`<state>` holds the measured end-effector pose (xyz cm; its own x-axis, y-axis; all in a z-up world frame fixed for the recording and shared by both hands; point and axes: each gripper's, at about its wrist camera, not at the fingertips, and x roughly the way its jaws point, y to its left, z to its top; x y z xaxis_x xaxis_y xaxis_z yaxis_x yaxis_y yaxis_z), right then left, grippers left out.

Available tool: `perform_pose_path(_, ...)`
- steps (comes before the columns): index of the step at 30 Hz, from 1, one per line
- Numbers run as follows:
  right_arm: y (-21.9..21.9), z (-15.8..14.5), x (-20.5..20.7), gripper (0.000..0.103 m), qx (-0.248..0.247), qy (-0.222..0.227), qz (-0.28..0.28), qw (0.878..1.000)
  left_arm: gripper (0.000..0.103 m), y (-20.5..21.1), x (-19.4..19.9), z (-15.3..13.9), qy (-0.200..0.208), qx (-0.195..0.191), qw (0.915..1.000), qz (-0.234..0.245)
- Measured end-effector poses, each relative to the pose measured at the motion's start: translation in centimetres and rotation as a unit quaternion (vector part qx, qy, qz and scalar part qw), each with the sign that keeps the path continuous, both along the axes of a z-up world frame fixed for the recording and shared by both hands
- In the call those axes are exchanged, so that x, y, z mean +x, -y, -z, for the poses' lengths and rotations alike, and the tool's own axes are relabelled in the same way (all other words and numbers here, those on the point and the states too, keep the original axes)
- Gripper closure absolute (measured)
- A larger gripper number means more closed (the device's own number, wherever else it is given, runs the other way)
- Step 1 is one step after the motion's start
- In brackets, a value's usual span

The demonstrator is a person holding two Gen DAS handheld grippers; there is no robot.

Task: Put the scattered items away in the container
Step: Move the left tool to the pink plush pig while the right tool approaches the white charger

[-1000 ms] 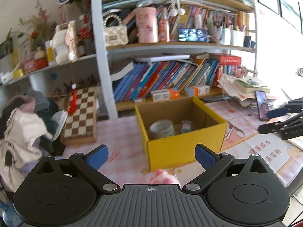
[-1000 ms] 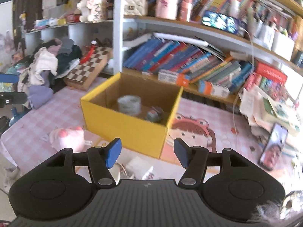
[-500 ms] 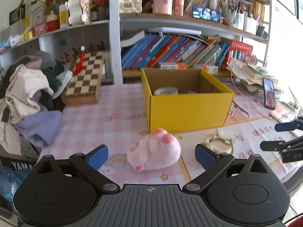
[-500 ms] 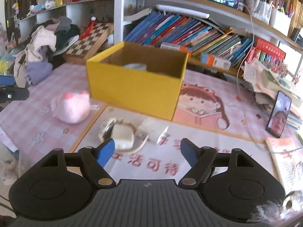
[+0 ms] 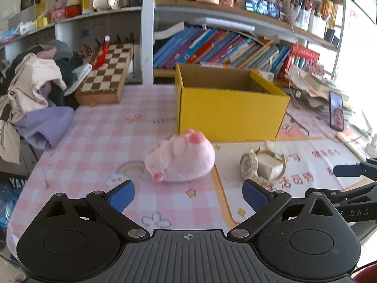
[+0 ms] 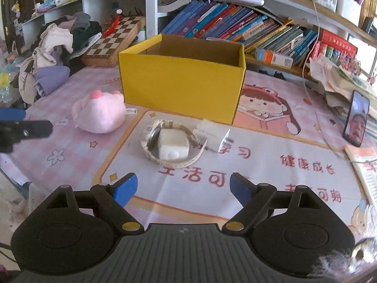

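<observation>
Tongs spread wide and empty, my left gripper (image 5: 188, 192) faces the pink plush pig (image 5: 181, 159) lying just before the yellow box (image 5: 229, 108); my right gripper (image 6: 183, 188), equally wide, faces the watch (image 6: 169, 143) beside a white charger (image 6: 213, 135).

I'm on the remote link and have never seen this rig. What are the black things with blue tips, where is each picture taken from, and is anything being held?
They are two hand-held tongs, one in each of a person's hands; no robot arm. Each picture comes from a camera on one of them, looking forward along its fingers. The left tongs face a pink plush toy. The right tongs face a watch wrapped around a white block, with a white charger plug beside it. Behind them stands the open yellow box on the pink table mat. Both tongs are open and hold nothing.
</observation>
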<state>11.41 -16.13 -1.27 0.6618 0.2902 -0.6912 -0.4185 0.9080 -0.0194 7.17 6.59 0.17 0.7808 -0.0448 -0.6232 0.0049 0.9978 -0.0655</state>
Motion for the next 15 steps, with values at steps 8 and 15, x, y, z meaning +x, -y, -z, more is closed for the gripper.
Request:
perform_pose_path(8, -1.3, 0.9, 0.1, 0.012, -0.017, -0.009, -0.031, 0.999, 0.003, 0.8, 0.5, 0.7, -0.010, 0.010, 0.9998, 0.014)
perform_pose_path(15, -1.3, 1.2, 1.0, 0.010, -0.019, -0.015, -0.025, 0.999, 0.003, 0.8, 1.3, 1.1, -0.015, 0.010, 0.9998, 0.012)
